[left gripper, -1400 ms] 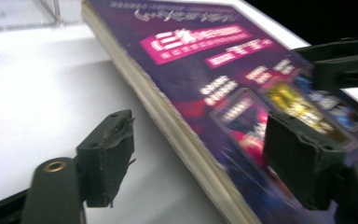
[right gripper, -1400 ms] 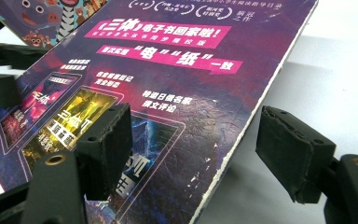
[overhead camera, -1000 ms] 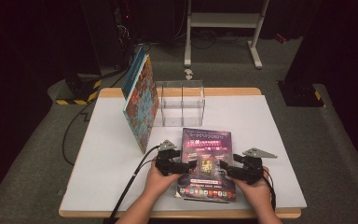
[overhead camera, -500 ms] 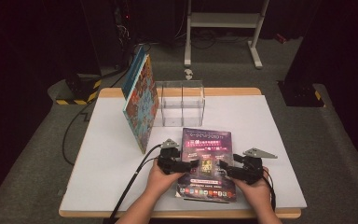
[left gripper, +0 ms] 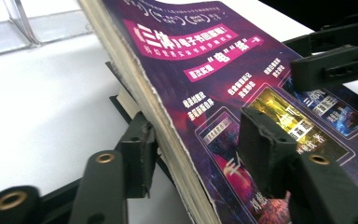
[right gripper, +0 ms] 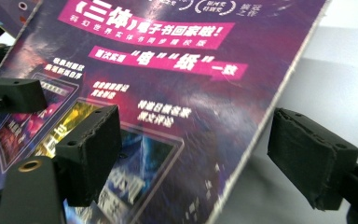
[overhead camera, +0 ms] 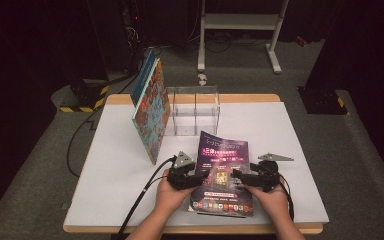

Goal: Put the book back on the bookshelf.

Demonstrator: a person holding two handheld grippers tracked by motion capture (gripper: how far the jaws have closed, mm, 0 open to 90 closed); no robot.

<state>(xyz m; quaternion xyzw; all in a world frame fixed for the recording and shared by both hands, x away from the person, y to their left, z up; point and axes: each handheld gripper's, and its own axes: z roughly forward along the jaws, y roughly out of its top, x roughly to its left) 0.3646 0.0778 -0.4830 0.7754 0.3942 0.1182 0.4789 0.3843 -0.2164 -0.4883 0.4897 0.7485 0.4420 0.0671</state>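
A thick purple book [overhead camera: 222,172] lies near the table's front edge between my two grippers. My left gripper [overhead camera: 202,176] is at its left edge. In the left gripper view the jaws have just been closing and now pinch the book [left gripper: 205,70]: one pad is under the pages and the other is on the cover, and that edge is lifted off the table. My right gripper [overhead camera: 237,175] is at the right edge. Its jaws have just been opening and stand wide astride the book's edge [right gripper: 168,70], one pad over the cover and one out past the edge.
A colourful book [overhead camera: 150,110] stands tilted against a clear acrylic rack [overhead camera: 195,110] at the back of the white table [overhead camera: 300,135]. A black cable [overhead camera: 145,195] trails from the left gripper off the front edge. A white frame [overhead camera: 240,22] stands on the floor behind.
The left jaws have closed onto the purple book's left edge and raised it a little, so the book now tilts. The right hand has stayed put.
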